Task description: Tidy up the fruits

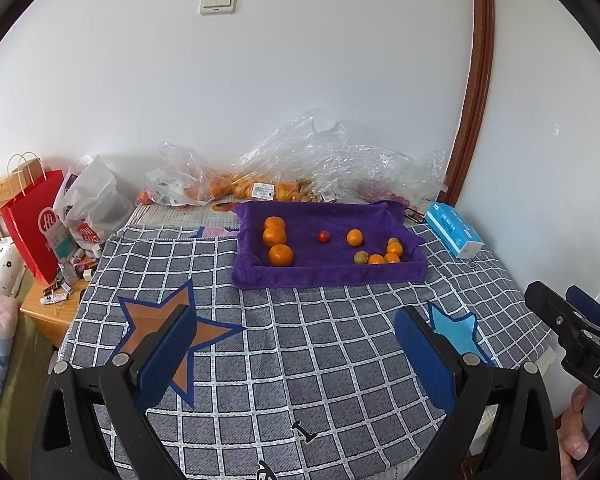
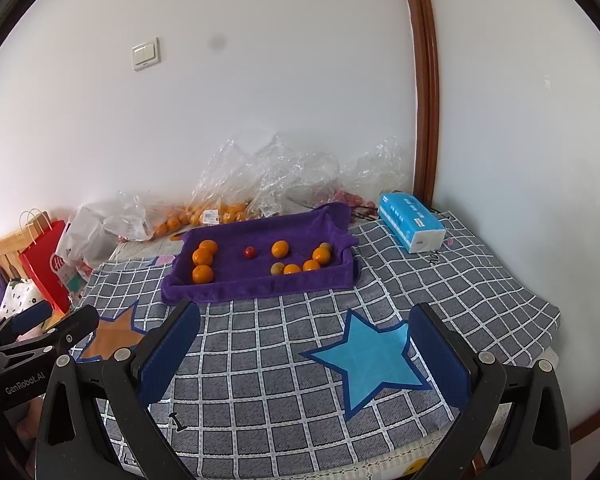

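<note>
Both hand-held grippers are wide open and holding nothing right now: left hand-held gripper (image 1: 296, 344) and right hand-held gripper (image 2: 304, 344) hover over the checked cover (image 1: 300, 360), well short of the fruit.

The fruit sits in a purple towel tray (image 1: 324, 274) further back: three big oranges (image 1: 275, 236) stacked along its left side, a tiny red fruit (image 1: 323, 236) mid-tray, one small orange (image 1: 354, 237) alone, and a clump of small oranges (image 1: 392, 254) plus two greenish ones at the right.

What could go wrong, I reckon: the right clump is packed tight, so fingers going for one could knock its neighbours rolling. The tray's walls are just soft towel, so a bump could fold them and let fruit out. The red one is small enough to slip from the pads or get squashed.

The surface is a soft bed, so things may roll. Behind are clear bags (image 1: 300, 168) with more oranges, a tissue pack (image 1: 454, 234) at right, a red bag (image 1: 34, 220) left, white wall, switch (image 1: 218, 0), brown door frame (image 1: 476, 80).
</note>
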